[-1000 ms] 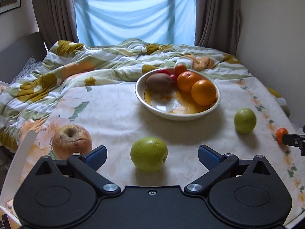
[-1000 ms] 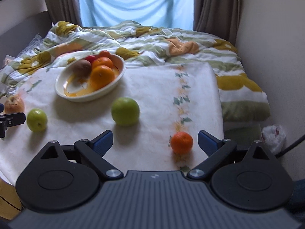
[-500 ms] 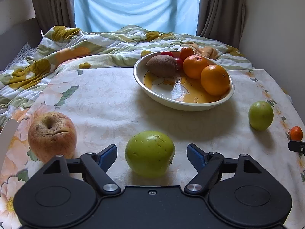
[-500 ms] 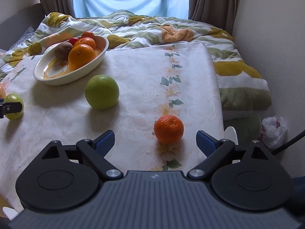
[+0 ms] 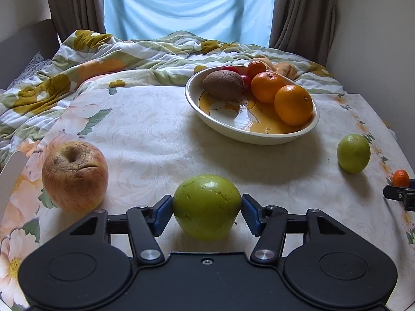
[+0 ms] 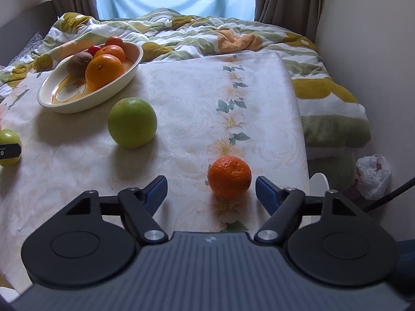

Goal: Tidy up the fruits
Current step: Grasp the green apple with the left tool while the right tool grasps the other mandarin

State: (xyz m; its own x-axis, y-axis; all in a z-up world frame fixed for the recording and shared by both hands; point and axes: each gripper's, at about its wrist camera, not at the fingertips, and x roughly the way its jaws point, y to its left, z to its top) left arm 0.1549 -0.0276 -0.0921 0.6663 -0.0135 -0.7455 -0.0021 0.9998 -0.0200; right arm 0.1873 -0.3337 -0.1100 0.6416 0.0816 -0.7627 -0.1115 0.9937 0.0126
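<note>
My left gripper (image 5: 207, 208) is shut on a green apple (image 5: 206, 206) resting on the floral tablecloth; both blue pads touch its sides. A wrinkled red apple (image 5: 74, 176) lies to its left. A cream bowl (image 5: 228, 127) holds a kiwi (image 5: 223, 84), two oranges (image 5: 293, 105) and small red fruits. A second green apple (image 6: 132, 125) lies right of the bowl. My right gripper (image 6: 211, 190) is open, with a small tangerine (image 6: 229, 176) between its fingers, nearer the right one, not touching.
A rumpled flowered quilt (image 5: 116, 57) lies behind the table. The table's right edge (image 6: 301, 129) drops off beside the wall, with a white plastic bag (image 6: 373, 173) on the floor. A white chair back (image 5: 10, 176) stands at the left edge.
My left gripper moved forward and closed onto the green apple. My right gripper moved forward and lower, so the tangerine now sits between its open fingers.
</note>
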